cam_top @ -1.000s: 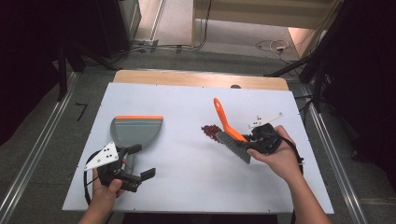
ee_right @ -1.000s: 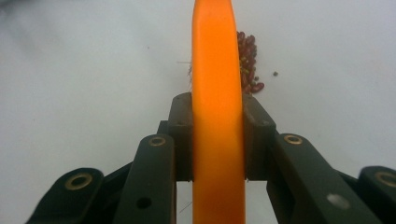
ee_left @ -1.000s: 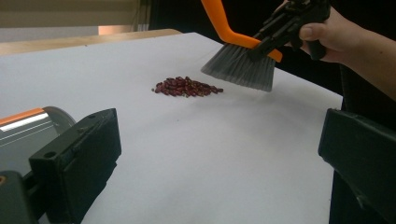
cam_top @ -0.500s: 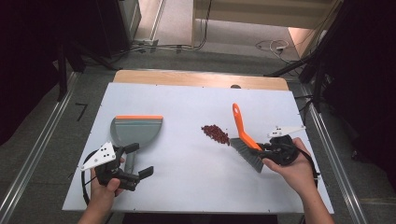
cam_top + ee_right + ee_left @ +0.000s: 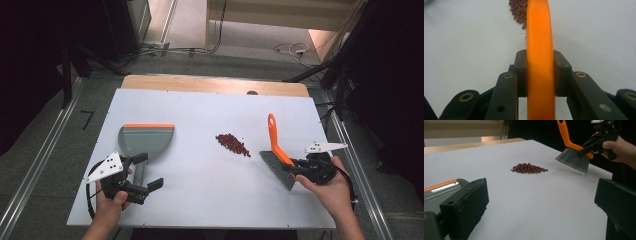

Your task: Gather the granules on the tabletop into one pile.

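Note:
A small pile of dark red beans (image 5: 232, 144) (image 5: 529, 168) lies mid-table. My right gripper (image 5: 294, 170) (image 5: 540, 72) is shut on the orange handle of a brush (image 5: 272, 135) (image 5: 540, 37). Its grey bristles (image 5: 574, 160) hang just over the table, right of the beans and apart from them. A grey dustpan (image 5: 147, 140) (image 5: 439, 195) with an orange lip rests at the left, its handle pointing at me. My left gripper (image 5: 149, 171) (image 5: 541, 195) stands open beside that handle, one jaw over it, with bare table between the jaws.
The white tabletop (image 5: 200, 200) has free room in front of and behind the beans. A wooden strip (image 5: 215, 84) runs along its far edge. Metal rails (image 5: 35, 175) flank the table, and cables lie on the floor beyond.
My right gripper has carried the brush to the right, off the beans and toward the table's right side. The left gripper and dustpan have stayed put.

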`<state>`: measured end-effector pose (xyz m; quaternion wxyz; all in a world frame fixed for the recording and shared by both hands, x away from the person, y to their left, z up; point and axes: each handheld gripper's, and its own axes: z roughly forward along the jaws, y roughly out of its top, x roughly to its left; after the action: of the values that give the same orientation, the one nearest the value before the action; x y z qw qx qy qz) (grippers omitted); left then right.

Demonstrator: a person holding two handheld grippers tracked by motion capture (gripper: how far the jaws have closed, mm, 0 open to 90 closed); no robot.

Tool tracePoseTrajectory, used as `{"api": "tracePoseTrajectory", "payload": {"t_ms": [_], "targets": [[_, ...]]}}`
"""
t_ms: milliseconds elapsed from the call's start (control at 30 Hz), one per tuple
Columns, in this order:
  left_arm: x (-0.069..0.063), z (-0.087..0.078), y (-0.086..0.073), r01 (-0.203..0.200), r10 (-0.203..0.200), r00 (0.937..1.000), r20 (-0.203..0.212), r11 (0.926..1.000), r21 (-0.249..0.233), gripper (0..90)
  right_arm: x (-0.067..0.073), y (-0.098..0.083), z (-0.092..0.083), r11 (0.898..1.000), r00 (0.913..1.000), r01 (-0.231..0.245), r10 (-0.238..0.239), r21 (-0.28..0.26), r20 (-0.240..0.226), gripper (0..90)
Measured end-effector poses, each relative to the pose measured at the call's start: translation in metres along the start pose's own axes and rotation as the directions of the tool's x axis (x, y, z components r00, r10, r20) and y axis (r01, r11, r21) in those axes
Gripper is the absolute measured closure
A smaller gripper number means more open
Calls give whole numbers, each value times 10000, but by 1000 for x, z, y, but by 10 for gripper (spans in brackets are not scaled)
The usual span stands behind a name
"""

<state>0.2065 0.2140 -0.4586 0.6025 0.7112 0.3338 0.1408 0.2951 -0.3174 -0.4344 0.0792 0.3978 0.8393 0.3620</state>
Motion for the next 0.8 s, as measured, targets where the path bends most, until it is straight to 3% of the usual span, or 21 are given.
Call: {"api": "tracePoseTrajectory", "payload": {"t_ms": [233, 800], "targets": [[1, -3, 1, -48, 46, 9999, -135, 9999, -118, 4, -13, -14, -4, 9993, 9993, -363, 363, 5, 7, 685], [7, -9, -1, 107, -119, 9991, -417, 9996, -277, 4, -29, -20, -17, 9958, 9963, -840, 846, -374, 154, 686]]}}
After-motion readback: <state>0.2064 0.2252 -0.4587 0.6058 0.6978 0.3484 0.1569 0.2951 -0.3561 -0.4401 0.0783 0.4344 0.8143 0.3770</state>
